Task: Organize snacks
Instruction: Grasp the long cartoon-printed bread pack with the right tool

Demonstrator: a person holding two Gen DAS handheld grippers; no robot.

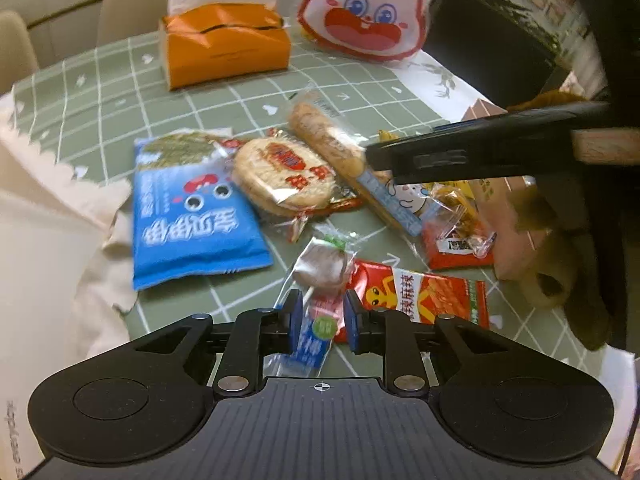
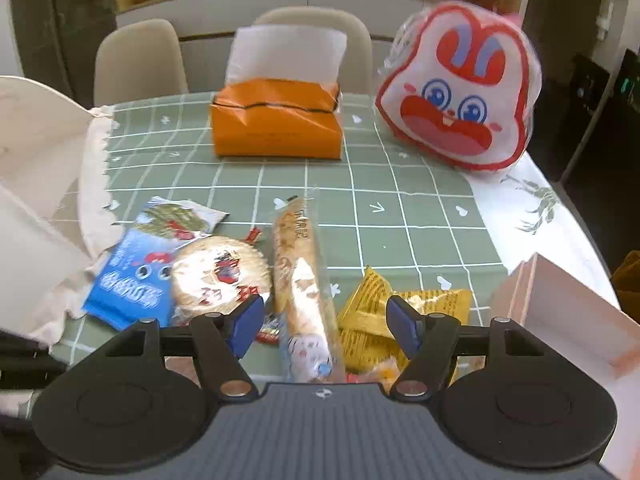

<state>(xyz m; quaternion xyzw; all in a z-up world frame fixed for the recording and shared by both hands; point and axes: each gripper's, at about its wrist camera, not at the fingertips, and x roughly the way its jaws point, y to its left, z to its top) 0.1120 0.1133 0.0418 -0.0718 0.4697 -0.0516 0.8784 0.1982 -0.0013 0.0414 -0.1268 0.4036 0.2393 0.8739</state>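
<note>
Am keeping left gripper [image 1: 320,322] astride lollipop packet [image 1: 320,280], pads apparently not clamping it. Am holding right gripper [image 2: 326,326] released, hovering over long biscuit packet [image 2: 302,276].

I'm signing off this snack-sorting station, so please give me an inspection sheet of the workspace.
Surface: green checked tablecloth on a table.
Job's things: blue snack packet, round rice cracker, long bread stick, lollipop, red packet, yellow packets, all loose.
Clutter: orange tissue box, rabbit-face bag, white bag, pink box.
Grippers: left gripper astride the lollipop's wrapper, grip unclear; right gripper open over the bread stick.
Cables: nothing seen.
Surroundings: beige chairs, shelf behind.
</note>
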